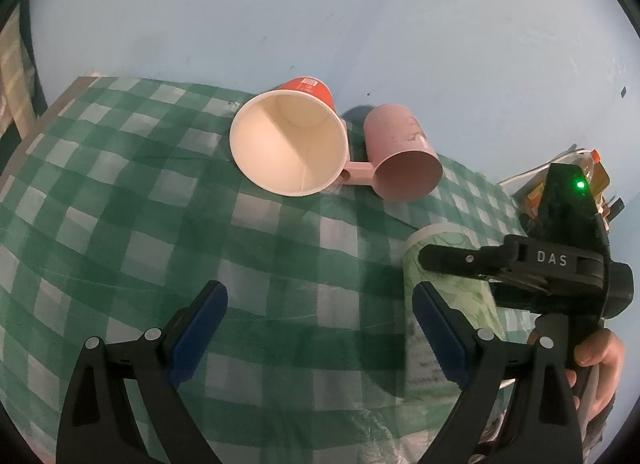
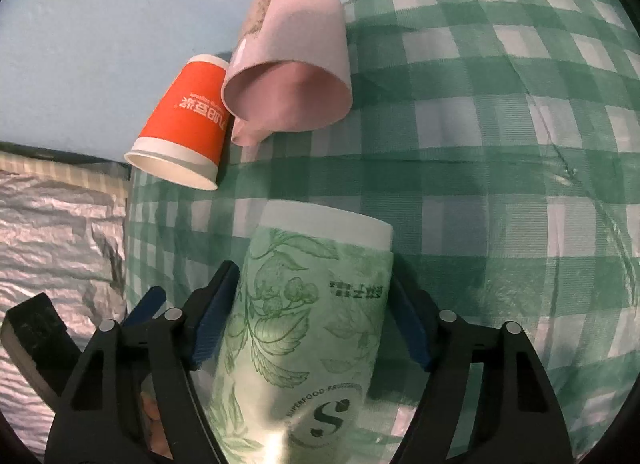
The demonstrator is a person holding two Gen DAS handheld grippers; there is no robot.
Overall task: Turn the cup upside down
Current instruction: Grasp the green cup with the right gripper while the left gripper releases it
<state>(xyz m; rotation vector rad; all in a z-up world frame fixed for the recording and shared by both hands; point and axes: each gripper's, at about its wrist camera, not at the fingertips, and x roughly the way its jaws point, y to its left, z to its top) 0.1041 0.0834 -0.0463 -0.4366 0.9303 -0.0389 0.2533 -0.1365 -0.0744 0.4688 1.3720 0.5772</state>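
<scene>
A pale green cup with a leaf print (image 2: 316,304) stands between the pads of my right gripper (image 2: 310,304), which is shut on its sides; its white rim is at the far end. The same cup (image 1: 448,276) shows in the left wrist view, held by the right gripper (image 1: 500,264). My left gripper (image 1: 320,328) is open and empty over the green checked cloth (image 1: 160,224). A red paper cup (image 1: 288,140) lies on its side with its mouth toward the left camera. A pink mug (image 1: 400,152) lies on its side beside it.
The cloth-covered table (image 2: 500,144) ends against a light blue wall (image 1: 320,4). The red cup (image 2: 184,124) and pink mug (image 2: 292,64) sit near the table's far edge. A silver crinkled sheet (image 2: 52,232) lies off the table. Bottles and a cable (image 1: 580,172) are at the right.
</scene>
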